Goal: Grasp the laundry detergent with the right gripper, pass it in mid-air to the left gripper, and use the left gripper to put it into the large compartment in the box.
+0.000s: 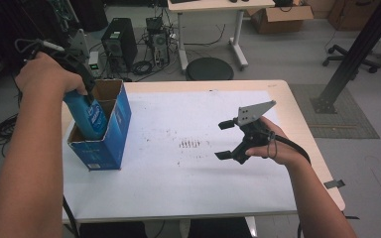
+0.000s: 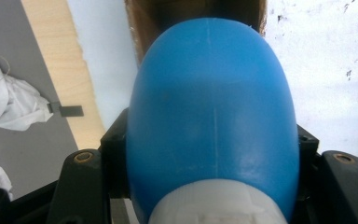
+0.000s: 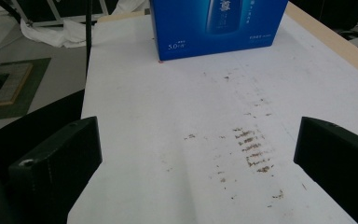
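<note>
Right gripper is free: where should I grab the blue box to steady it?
Probably the blue box by its upper side wall facing the right gripper, coming in level from that side with open jaws. The top is open, and the left gripper holds the blue bottle there.

The high view looks down across the white-covered wooden table; both gripper views sit close, sharing the open blue cardboard box.

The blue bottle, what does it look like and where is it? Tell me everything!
The blue bottle looks like smooth, shiny plastic with a rounded body, a white cap end and a printed label. It tilts, its lower part inside the open blue cardboard box. The left tool is clamped on it near the cap end.
</note>
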### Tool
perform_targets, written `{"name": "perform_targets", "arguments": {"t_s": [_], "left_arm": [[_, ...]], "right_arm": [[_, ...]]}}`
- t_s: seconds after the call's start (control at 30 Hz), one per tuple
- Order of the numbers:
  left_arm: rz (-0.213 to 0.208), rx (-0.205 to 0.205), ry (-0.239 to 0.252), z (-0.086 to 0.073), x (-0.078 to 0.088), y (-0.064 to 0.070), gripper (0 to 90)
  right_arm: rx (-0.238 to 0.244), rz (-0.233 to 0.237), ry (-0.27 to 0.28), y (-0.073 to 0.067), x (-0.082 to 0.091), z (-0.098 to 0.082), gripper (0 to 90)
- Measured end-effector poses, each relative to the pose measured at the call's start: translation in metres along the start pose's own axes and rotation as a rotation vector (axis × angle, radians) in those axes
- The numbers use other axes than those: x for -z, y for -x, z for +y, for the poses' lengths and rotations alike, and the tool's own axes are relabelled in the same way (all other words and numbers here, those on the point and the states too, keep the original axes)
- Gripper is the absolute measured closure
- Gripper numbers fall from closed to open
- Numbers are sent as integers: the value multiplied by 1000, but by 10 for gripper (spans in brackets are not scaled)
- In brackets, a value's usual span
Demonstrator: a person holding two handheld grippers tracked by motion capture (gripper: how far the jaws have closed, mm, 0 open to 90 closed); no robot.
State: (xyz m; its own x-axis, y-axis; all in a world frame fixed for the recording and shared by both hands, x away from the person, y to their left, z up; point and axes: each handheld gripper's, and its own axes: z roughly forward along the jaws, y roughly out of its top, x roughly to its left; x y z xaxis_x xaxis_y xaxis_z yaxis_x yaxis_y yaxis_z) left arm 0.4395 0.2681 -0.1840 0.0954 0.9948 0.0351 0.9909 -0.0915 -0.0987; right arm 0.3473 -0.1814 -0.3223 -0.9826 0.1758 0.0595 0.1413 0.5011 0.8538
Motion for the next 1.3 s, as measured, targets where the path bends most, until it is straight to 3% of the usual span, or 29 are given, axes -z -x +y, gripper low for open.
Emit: {"name": "perform_targets", "arguments": {"t_s": [0.47,0.83,1.3], "left_arm": [[12,21,-22,3,-40,3,384],[21,10,-42,9,-67,8,384],[16,3,-59,11,-91,6,383]], "right_arm": [[3,6,5,-2,0,-1,9],[1,5,0,-4,1,-3,9],[-3,-1,-3,-6,6,-6,9]]}}
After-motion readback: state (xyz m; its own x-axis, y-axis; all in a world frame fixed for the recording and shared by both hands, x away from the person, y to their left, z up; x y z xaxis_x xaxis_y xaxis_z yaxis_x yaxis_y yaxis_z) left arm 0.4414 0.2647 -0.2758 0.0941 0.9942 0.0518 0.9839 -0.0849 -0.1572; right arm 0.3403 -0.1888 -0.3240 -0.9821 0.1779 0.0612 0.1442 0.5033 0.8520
